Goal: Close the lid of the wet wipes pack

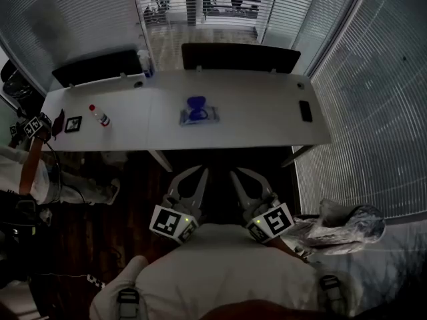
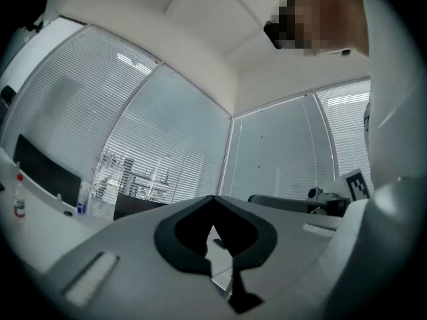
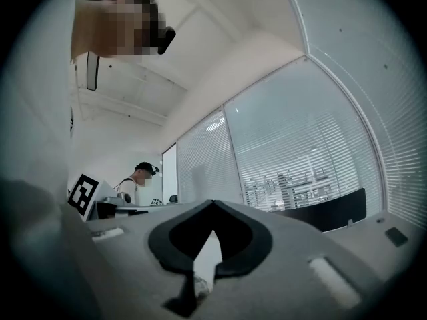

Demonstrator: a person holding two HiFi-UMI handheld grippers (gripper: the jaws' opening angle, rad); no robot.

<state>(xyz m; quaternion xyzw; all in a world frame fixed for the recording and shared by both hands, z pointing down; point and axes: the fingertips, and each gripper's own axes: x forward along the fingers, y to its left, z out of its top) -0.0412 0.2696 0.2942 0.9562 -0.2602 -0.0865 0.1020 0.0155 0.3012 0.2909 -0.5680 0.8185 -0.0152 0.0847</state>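
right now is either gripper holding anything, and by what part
Nothing is held. The left gripper and the right gripper are both shut with nothing between their jaws, held back from the table, where the wet wipes pack lies.

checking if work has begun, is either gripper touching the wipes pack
No, the left gripper and right gripper are close to the person's body, well short of the wet wipes pack.

Office: glass partition walls (image 1: 373, 79) with slatted blinds around a long white surface (image 1: 253, 122), and black divider screens (image 1: 240, 57) along the surface's far edge.
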